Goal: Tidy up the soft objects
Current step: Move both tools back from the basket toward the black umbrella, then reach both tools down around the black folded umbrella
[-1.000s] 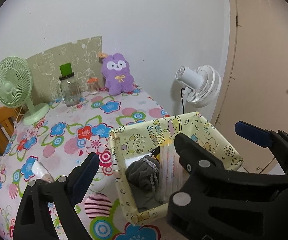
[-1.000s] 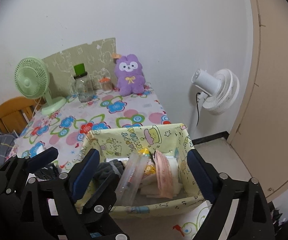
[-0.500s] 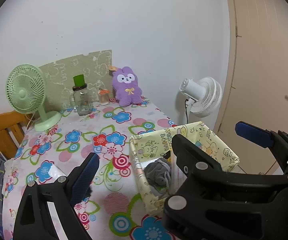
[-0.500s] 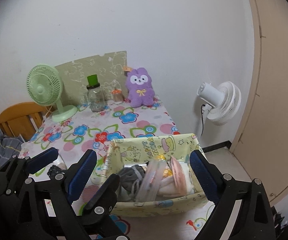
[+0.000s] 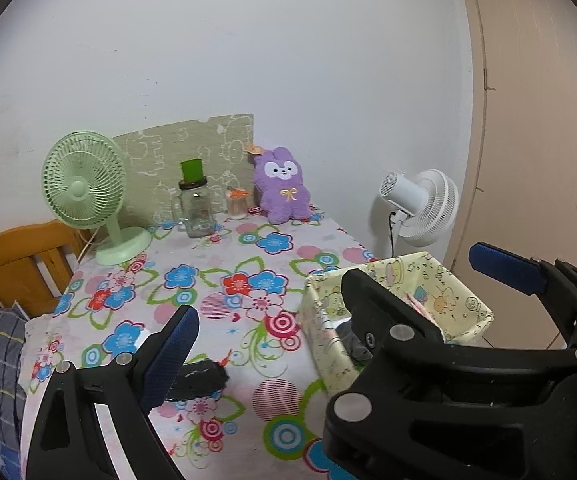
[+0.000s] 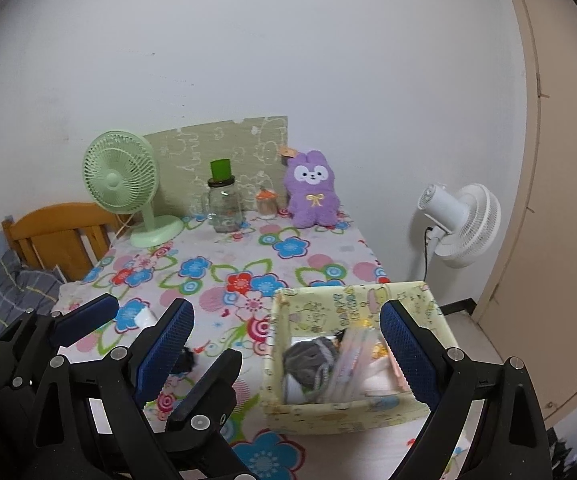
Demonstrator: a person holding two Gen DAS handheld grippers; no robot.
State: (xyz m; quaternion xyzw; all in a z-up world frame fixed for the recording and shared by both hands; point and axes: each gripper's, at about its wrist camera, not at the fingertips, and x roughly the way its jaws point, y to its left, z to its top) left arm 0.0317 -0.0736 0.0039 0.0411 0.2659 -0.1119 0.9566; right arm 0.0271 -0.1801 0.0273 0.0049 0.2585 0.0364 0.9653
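Right wrist view: the yellow fabric box [image 6: 352, 368] sits at the bench's [image 6: 248, 256] near right edge, holding a grey cloth [image 6: 310, 356] and packets. A dark cloth [image 5: 198, 376] lies on the bench left of it. Both the right hand-held gripper [image 6: 284, 344] and left hand-held gripper [image 5: 340, 300] hang above, jaws spread and empty.
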